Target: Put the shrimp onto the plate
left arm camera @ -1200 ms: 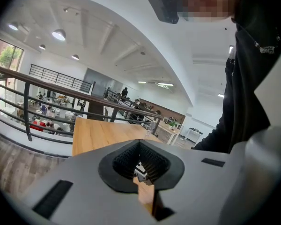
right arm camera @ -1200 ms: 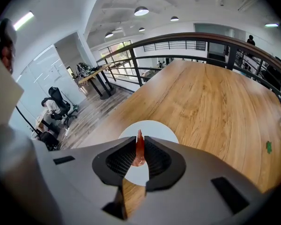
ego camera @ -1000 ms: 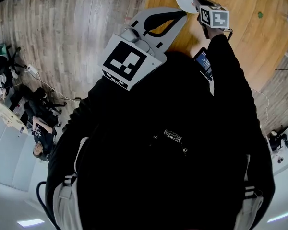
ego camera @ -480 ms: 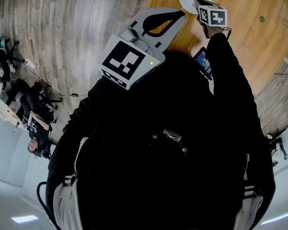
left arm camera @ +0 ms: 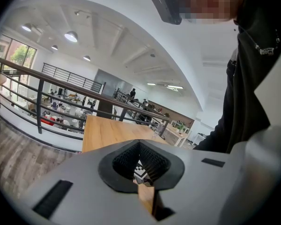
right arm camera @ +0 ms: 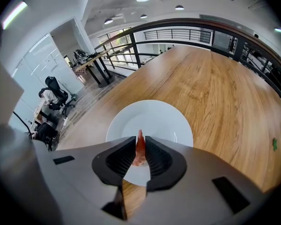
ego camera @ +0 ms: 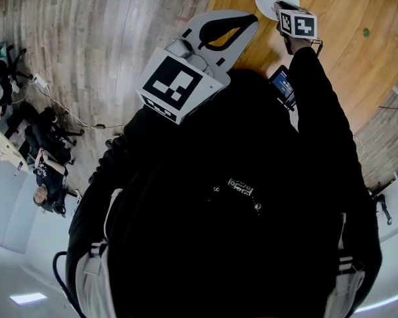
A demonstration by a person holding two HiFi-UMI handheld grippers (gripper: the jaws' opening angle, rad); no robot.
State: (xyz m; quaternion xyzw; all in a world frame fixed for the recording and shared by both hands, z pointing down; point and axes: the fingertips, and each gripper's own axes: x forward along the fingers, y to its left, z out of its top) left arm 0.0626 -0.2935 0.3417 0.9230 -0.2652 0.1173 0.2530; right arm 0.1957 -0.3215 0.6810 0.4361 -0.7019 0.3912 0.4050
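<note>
1. Right gripper view: the right tool (right arm camera: 140, 140) pinches the shrimp (right arm camera: 140, 149), its long axis along the jaws and its tapered end pointing outward, over the white plate (right arm camera: 165, 120) on the desk (right arm camera: 215, 88).
2. The left tool (left arm camera: 139, 145) has its jaws together and holds nothing.

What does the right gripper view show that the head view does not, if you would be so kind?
Only the right gripper view shows the shrimp, clamped between the right gripper's fingers, with the plate right behind it. Only the head view shows the left gripper, fingers together with nothing between them, and the person's dark sleeve. Both show the white plate, the wooden table and the right gripper at the plate.
</note>
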